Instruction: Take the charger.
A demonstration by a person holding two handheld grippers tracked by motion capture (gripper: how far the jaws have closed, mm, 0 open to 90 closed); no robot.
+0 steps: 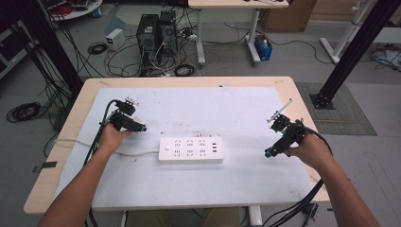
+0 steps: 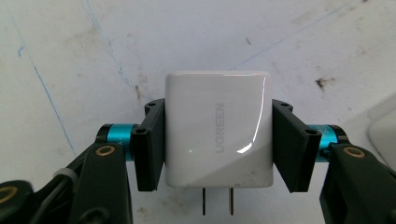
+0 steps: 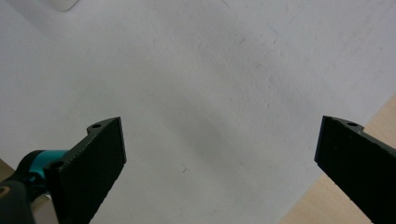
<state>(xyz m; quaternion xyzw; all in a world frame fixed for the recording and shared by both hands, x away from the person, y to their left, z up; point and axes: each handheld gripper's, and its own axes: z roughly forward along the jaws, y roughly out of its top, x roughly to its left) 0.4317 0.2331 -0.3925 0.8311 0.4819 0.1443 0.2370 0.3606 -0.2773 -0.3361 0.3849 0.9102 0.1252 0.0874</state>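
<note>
A white UGREEN charger sits between the jaws of my left gripper, which is shut on its two sides; its two metal prongs point back toward the camera. From the high view the left gripper hovers left of a white power strip lying mid-table, its cord running off to the left. My right gripper is held to the right of the strip. Its jaws stand wide open over the bare white mat, with nothing between them.
A white mat covers most of the wooden table. The table's wooden edge shows beside the right jaw. Beyond the table lie computer towers, tangled cables and black frame posts.
</note>
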